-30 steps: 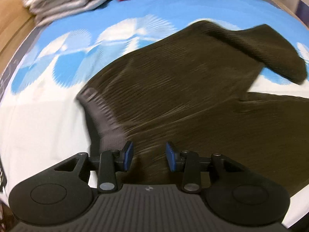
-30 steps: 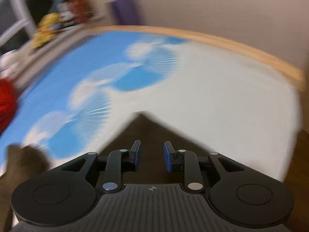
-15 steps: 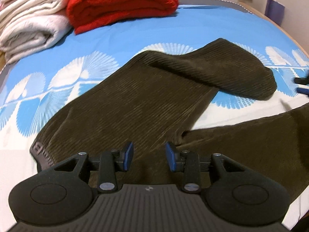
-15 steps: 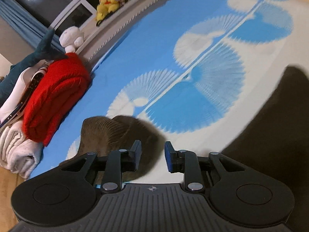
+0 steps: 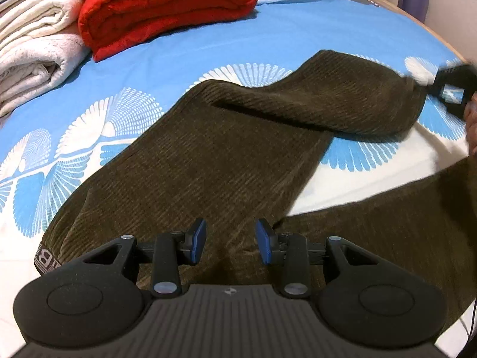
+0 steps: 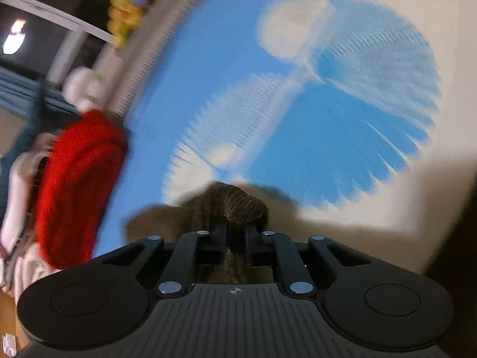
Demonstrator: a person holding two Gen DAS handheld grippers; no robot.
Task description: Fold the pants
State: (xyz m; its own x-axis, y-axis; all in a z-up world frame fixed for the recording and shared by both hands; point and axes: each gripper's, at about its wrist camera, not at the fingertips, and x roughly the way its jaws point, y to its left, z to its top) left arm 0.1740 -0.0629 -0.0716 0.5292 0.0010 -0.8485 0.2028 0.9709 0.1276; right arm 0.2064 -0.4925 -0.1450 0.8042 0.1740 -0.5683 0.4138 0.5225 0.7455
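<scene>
The dark corduroy pants [image 5: 208,155] are lying spread across the blue-patterned bed [image 5: 184,44], one leg angling toward the far side. The right hand-held gripper [image 6: 235,232] has just been closing and is now pinching the cuff of that leg, where half a second ago it was only approaching. The left hand-held gripper [image 5: 229,241] is hovering open over the waist end, gripping nothing. The leg-over-leg fold is likely starting.

A bed [image 5: 184,47] with a blue-and-white fan-print cover carries dark olive corduroy pants [image 5: 208,155] spread across its middle (one leg doubled back). At the far edge lie a folded red blanket [image 5: 161,6] and, beside it, folded white bedding [image 5: 32,56].
</scene>
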